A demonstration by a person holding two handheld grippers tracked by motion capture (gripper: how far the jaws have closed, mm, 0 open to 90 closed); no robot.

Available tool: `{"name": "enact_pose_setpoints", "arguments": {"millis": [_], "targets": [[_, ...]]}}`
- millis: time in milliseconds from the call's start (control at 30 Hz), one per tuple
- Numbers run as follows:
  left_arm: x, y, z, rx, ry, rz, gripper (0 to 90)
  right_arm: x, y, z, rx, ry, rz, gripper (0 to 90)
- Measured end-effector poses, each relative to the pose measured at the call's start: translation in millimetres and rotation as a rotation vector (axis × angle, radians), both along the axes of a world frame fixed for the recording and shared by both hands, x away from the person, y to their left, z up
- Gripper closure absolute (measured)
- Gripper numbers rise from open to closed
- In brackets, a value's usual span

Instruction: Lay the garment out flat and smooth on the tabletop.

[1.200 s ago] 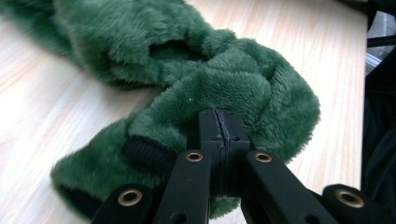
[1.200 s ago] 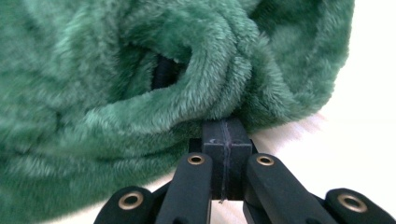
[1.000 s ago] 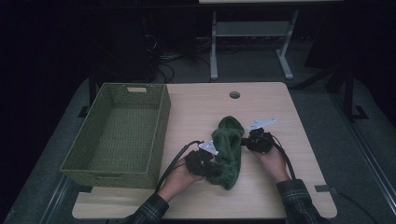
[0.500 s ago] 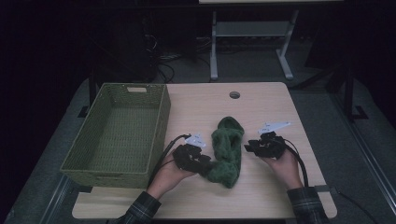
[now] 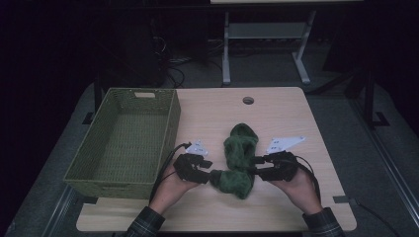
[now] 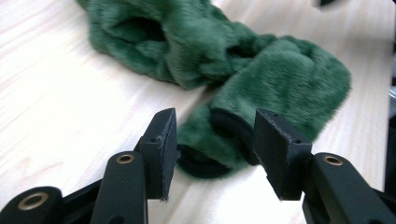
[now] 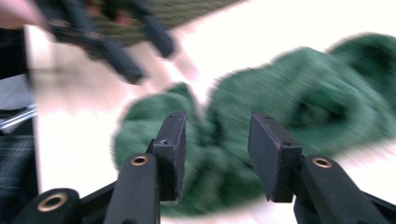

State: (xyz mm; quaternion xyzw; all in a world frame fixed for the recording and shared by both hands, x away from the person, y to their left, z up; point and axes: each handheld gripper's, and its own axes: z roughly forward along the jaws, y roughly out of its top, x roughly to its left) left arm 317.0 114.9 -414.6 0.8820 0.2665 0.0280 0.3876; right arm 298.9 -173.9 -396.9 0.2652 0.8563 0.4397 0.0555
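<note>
high view | left gripper [image 5: 210,174] spread at green fuzzy cloth [image 5: 239,159] (dark hem between jaws) | right gripper [image 5: 254,165] spread, cloth just ahead

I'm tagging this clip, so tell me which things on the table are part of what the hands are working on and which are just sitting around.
In the job:
- green furry fabric
- left gripper, open, at its near end
- right gripper, open, at its side

Likely next, not yet touched:
- green woven basket, empty

Just lying about:
- table's cable hole
- white frame behind the table
</note>
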Motion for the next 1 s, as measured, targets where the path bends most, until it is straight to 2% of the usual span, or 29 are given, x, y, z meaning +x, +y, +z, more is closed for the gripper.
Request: {"name": "enact_pose_setpoints", "arguments": {"millis": [100,167,267,300,367,433,533,600,633,667,733,767,800,867,967,1000], "targets": [[2.2,-0.8,-1.2,0.005,-0.006,0.021,49.4,-8.3,17.1,2.4,-0.003,-0.010,0.050,55.9],[3.5,-1.0,-1.9,0.014,-0.013,0.014,49.4,-10.5,22.2,2.2,-0.005,-0.006,0.065,55.5],[5.9,-2.5,-5.1,0.029,-0.011,0.016,49.3,-17.9,39.2,-1.8,-0.036,0.008,0.120,54.7],[5.8,-3.8,-6.4,0.021,-0.010,0.025,49.3,-19.7,43.1,-3.0,-0.048,0.008,0.129,54.7],[6.4,-4.5,-7.0,0.027,-0.009,0.023,49.4,-22.4,50.5,-6.7,-0.073,-0.002,0.152,54.8],[6.6,-6.1,-7.8,0.021,-0.008,0.031,49.3,-23.6,56.7,-11.9,-0.120,-0.029,0.171,56.9],[7.2,-7.7,-9.7,0.023,-0.004,0.032,49.4,-24.8,63.4,-20.4,-0.189,-0.057,0.184,67.6],[7.8,-8.2,-10.5,0.030,-0.001,0.030,49.4,-26.0,64.9,-24.6,-0.226,-0.070,0.175,81.2],[7.9,-8.3,-10.7,0.030,-0.001,0.030,49.4,-25.4,63.6,-26.0,-0.228,-0.079,0.179,84.8],[7.8,-8.6,-10.8,0.028,0.000,0.029,49.4,-25.1,61.7,-25.6,-0.219,-0.068,0.176,86.3],[7.6,-8.7,-10.7,0.030,-0.002,0.028,49.6,-24.8,59.2,-24.5,-0.207,-0.067,0.175,86.7],[7.9,-8.6,-10.4,0.034,-0.009,0.024,49.6,-25.0,56.0,-22.5,-0.190,-0.067,0.165,86.8],[7.3,-8.8,-10.6,0.033,-0.002,0.019,49.7,-24.1,46.6,-17.7,-0.143,-0.073,0.140,86.8],[7.6,-8.5,-10.8,0.051,-0.006,-0.001,49.7,-23.9,38.9,-14.0,-0.106,-0.059,0.110,86.6],[6.8,-10.5,-12.7,0.049,0.001,-0.010,49.7,-23.2,30.2,-11.2,-0.081,-0.060,0.086,86.0],[5.1,-14.0,-15.0,0.046,0.015,-0.035,48.5,-23.4,22.0,-9.3,-0.065,-0.065,0.066,86.0]]}}
